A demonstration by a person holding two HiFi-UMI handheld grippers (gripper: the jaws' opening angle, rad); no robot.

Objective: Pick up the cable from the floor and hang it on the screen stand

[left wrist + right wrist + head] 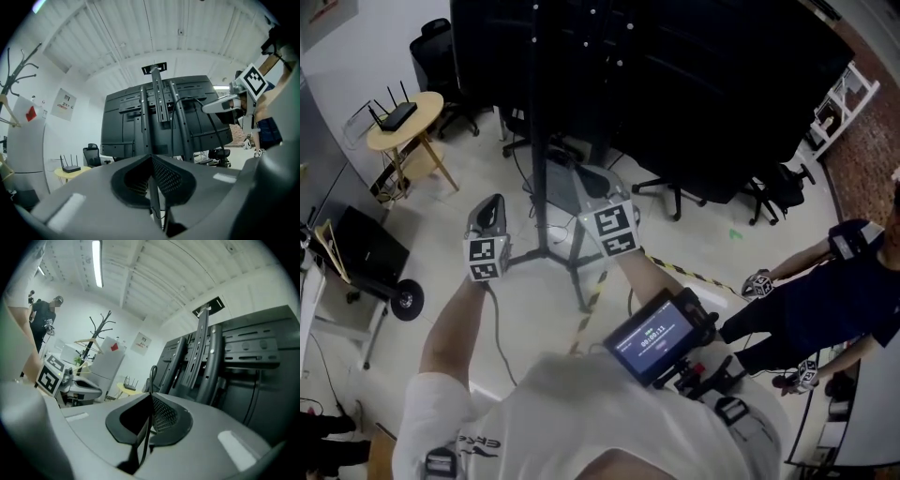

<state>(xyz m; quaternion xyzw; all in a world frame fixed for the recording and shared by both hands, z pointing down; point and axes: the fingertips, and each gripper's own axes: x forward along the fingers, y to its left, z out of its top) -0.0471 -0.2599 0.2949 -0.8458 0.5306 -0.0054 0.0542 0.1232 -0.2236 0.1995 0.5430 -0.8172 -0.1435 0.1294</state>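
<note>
Facing the stand [539,141], the left gripper [151,157] and right gripper [150,395] both clench the cable [153,372], which runs vertically.

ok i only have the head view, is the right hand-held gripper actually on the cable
Observer: Yes. Its own view shows the right hand-held gripper shut on a thin black cable, which loops up past the jaw tips.
Operator: and the left one
Observer: The left hand-held gripper has its jaws together; I can't tell whether any cable is pinched there.
Operator: what is it pointing at
Observer: The back of the screen stand, with its upright rails straight ahead.
</note>
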